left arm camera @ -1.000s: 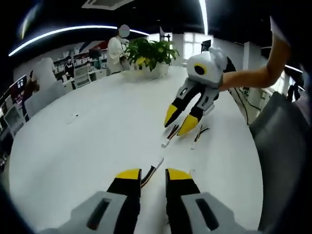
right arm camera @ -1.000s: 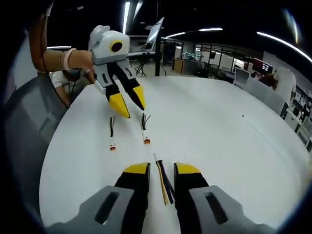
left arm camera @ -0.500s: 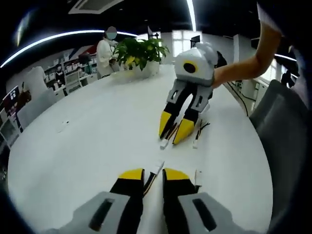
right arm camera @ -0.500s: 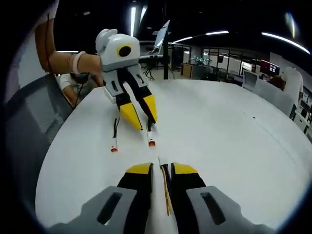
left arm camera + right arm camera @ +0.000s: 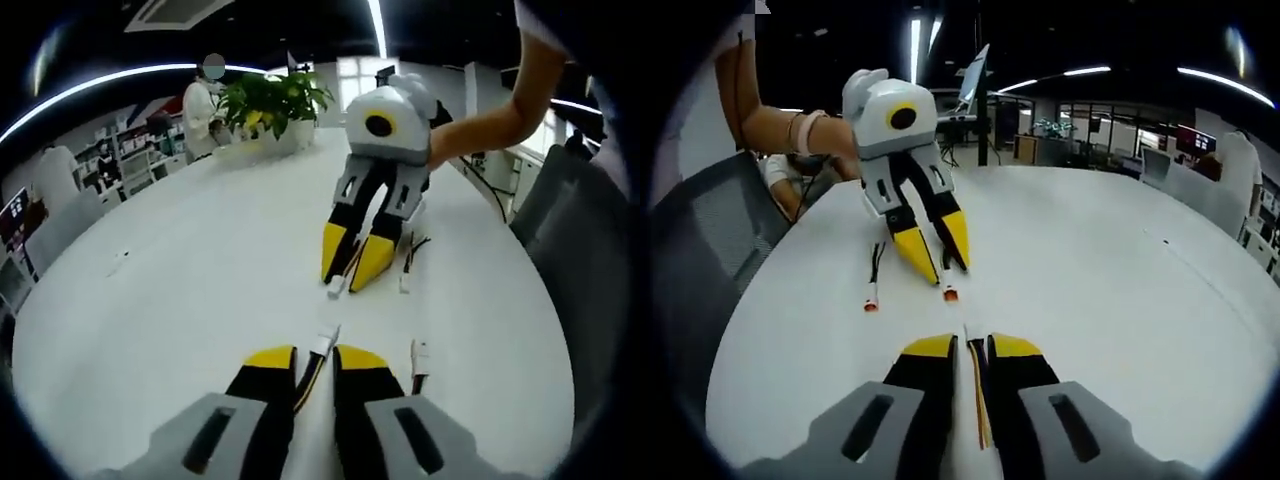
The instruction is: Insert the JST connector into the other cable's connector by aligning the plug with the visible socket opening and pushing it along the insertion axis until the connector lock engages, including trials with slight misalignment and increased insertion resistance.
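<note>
Left gripper (image 5: 313, 358): jaws nearly closed on a cable (image 5: 308, 370) whose white connector (image 5: 325, 338) projects forward; wire colours hard to make out. Right gripper (image 5: 970, 345): jaws pinched on a second cable (image 5: 978, 395), its far end cut off between the tips. Two spare cables (image 5: 872, 275) lie beside on the white table (image 5: 1090, 280). Open-plan office; potted plant (image 5: 265, 100) at the far edge.
</note>
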{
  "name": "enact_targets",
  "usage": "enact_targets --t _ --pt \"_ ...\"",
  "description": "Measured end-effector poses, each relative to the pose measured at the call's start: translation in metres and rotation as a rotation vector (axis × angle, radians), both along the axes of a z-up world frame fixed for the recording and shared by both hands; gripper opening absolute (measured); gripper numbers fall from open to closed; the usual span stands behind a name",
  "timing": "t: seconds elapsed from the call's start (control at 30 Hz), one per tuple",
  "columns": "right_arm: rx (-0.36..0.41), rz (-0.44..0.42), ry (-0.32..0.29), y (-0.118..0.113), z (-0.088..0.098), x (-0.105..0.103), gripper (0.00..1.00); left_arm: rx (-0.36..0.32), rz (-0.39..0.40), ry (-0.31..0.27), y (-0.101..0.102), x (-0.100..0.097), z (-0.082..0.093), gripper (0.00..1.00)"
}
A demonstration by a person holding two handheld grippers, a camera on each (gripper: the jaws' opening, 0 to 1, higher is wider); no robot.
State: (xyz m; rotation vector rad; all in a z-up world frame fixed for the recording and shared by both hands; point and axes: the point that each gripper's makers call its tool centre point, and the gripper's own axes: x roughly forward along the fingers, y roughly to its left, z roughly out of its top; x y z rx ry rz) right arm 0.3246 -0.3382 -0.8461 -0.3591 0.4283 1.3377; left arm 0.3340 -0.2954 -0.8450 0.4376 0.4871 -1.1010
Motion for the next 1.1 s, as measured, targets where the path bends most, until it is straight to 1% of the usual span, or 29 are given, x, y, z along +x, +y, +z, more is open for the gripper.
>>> enact_targets --t 0.07,0.2,0.37,0.6,0.7,0.9,0.97,1.03,1.07,1.1 --pt "0.001 0.001 -0.003 -0.002 -0.001 0.003 0.09 -0.006 -0.012 -0.004 -0.001 0.000 0.000 0.07" --pt "0.006 0.008 -0.006 -0.003 -0.001 0.003 0.08 -0.020 -0.028 -0.006 -0.003 -0.001 0.000 0.06" --pt "0.014 0.014 -0.009 -0.004 -0.003 0.006 0.07 -0.050 -0.034 0.018 -0.005 -0.004 0.001 0.05" --pt "0.027 0.018 -0.015 -0.004 -0.004 0.006 0.05 -0.054 -0.048 0.025 -0.007 -0.008 0.001 0.02" --pt "0.030 0.017 -0.019 -0.004 -0.003 0.006 0.05 -0.048 -0.056 0.016 -0.008 -0.009 0.002 0.01" --pt "0.036 0.026 -0.026 -0.004 -0.004 0.006 0.05 -0.056 -0.058 0.026 -0.010 -0.011 0.003 0.01" --pt "0.038 0.028 -0.031 -0.004 -0.003 0.006 0.05 -0.057 -0.056 0.026 -0.011 -0.011 0.003 0.01" --pt "0.032 0.013 -0.065 -0.004 -0.002 0.010 0.04 -0.051 -0.055 0.010 -0.013 -0.012 0.004 0.00" --pt "0.031 0.014 -0.058 -0.004 -0.002 0.010 0.04 -0.047 -0.057 0.005 -0.013 -0.012 0.004 0.00" --pt "0.027 0.003 -0.072 -0.005 -0.002 0.012 0.04 -0.044 -0.057 0.001 -0.014 -0.012 0.004 0.00"
